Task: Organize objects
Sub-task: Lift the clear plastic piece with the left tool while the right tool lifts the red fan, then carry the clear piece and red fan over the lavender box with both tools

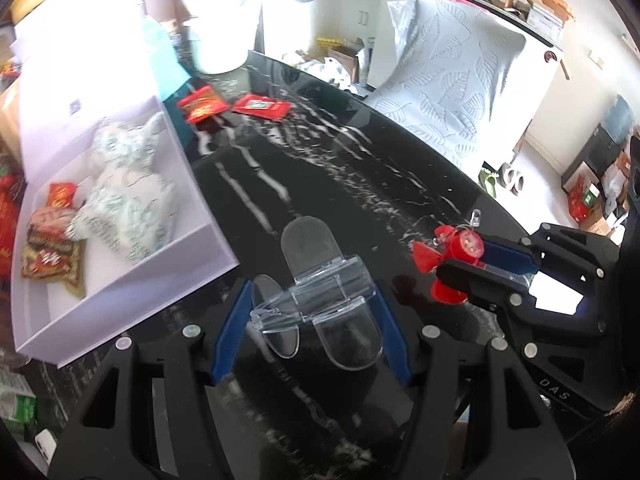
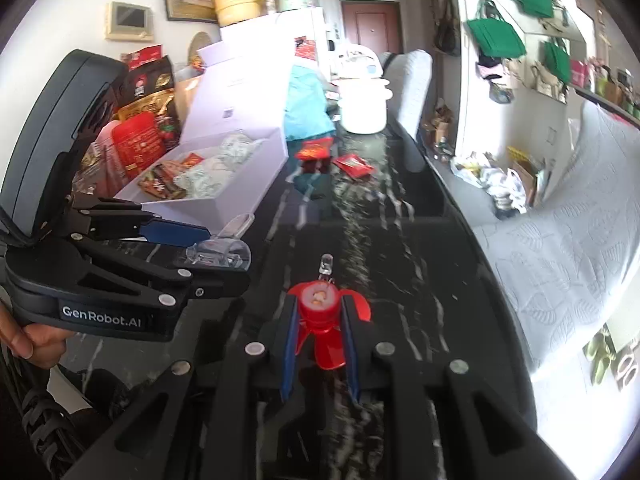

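**Both grippers loaded, white box waiting**

Your left gripper (image 1: 308,320) has its jaws clamped across a clear plastic piece (image 1: 320,300), held above the dark marbled surface (image 1: 320,160) just beside the open white box (image 1: 120,280). Your right gripper (image 2: 320,336) has its jaws squeezed tight on a small red toy part (image 2: 320,312), farther from the box, with the left gripper between them. A tiny clear bulb (image 2: 326,261) juts from its front end.

Risks from here: the clear piece is smooth and gripped across only a narrow middle section, so I judge a quick swing toward the box could let it twist or slip out. The bulb looks fragile; knocking it on the box wall might snap it. The box already holds a crumpled patterned wrap (image 1: 128,200) and snack packets (image 1: 52,248), so free floor is scarce.

Hard to make out: what the clear piece actually is, and how the bulb attaches. 2 red packets (image 1: 236,106) lie beyond the box; their print is unreadable.
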Demonstrator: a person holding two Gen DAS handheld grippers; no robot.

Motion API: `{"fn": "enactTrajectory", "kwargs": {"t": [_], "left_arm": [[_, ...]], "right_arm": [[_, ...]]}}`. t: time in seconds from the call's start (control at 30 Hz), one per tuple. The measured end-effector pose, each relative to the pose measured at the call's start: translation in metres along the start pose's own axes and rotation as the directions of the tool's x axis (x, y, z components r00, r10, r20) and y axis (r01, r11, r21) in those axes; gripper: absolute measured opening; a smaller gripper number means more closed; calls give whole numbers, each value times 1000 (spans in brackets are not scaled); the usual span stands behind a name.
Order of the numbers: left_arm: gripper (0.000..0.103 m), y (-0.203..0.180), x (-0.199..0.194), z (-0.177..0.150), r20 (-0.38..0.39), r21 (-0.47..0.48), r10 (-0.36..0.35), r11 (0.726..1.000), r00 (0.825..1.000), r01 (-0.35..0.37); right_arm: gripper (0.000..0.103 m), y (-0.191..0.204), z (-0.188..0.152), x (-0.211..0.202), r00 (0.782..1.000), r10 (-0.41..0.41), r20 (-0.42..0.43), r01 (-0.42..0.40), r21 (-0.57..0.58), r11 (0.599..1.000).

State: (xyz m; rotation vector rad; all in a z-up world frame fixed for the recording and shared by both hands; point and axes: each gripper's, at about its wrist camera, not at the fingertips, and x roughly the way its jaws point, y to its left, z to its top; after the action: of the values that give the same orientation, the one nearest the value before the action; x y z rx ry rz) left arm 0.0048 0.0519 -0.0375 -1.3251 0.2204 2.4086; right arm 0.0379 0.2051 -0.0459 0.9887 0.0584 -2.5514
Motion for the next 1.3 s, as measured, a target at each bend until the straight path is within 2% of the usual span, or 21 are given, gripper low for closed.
{"fn": "enactTrajectory", "kwargs": {"t": [0.4, 0.83, 1.13, 1.3], "left_arm": [[59, 44, -34, -33, 28, -82, 65, 995, 998, -62], [59, 83, -73, -80, 46, -193, 152, 971, 987, -141], [59, 97, -83, -102, 49, -246, 171, 957, 984, -154], [59, 103, -85, -102, 47, -255, 171, 955, 984, -153]], "right_arm": [[20, 64, 16, 8, 996, 84, -8, -85, -117, 990], [20, 129, 18, 12, 983, 183, -34, -186, -235, 954], [20, 159, 14, 12, 974, 216, -62, -225, -282, 933], [20, 166, 15, 12, 974, 217, -69, -227, -294, 928]]}}
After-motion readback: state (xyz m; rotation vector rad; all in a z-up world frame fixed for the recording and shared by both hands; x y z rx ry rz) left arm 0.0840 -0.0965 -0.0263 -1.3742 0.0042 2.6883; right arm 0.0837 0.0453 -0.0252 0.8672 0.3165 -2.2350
